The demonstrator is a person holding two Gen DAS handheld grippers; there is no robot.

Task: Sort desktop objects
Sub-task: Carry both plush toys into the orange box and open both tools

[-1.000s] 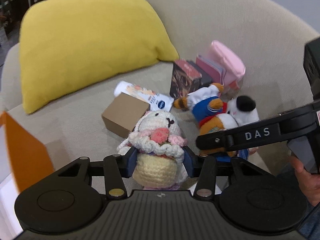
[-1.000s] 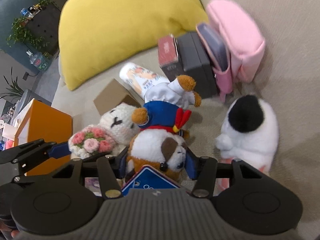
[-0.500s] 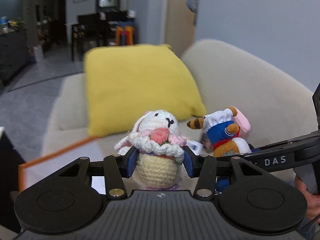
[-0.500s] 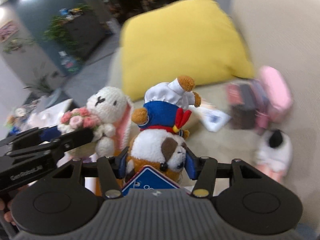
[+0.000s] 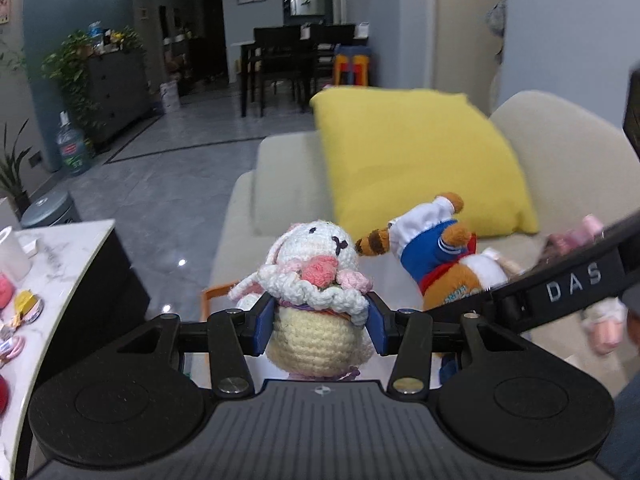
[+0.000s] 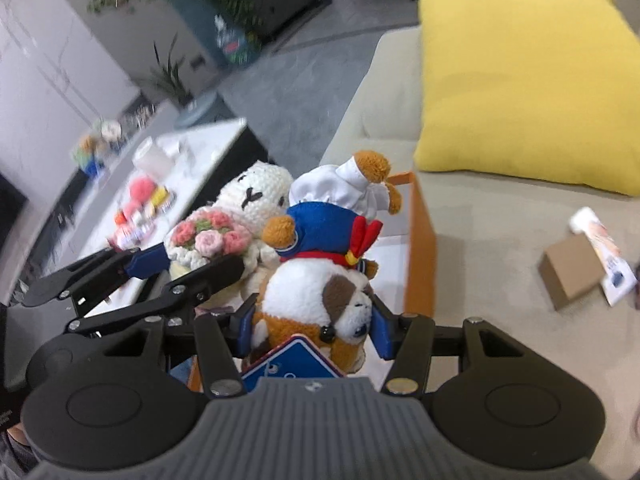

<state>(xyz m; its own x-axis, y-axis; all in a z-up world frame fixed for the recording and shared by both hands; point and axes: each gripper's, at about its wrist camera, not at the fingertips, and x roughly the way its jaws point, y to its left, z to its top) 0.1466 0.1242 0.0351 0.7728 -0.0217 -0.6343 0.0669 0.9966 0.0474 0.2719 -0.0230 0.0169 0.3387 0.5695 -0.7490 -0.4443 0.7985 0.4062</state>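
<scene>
Beige sofa (image 6: 492, 240) in an open living room, marble desk (image 5: 60, 264) to one side. Since a second ago: crocheted bunny (image 5: 316, 292) and sailor dog plush (image 6: 320, 276) lifted clear of the seat, swung toward the orange box (image 6: 420, 240). Likely mid-transfer, drop not yet made. Left hand-held gripper (image 5: 320, 320) clamped on the bunny; right hand-held gripper (image 6: 312, 324) clamped on the dog. Count: two plush toys aloft, one cardboard box (image 6: 568, 272), one yellow cushion (image 6: 528, 80).

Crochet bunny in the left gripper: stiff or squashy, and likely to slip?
Probably squashy: the bunny is yarn and its round body bulges past the left gripper. Slipping looks unlikely, since the knit is rough. It seems light for its size.
</scene>
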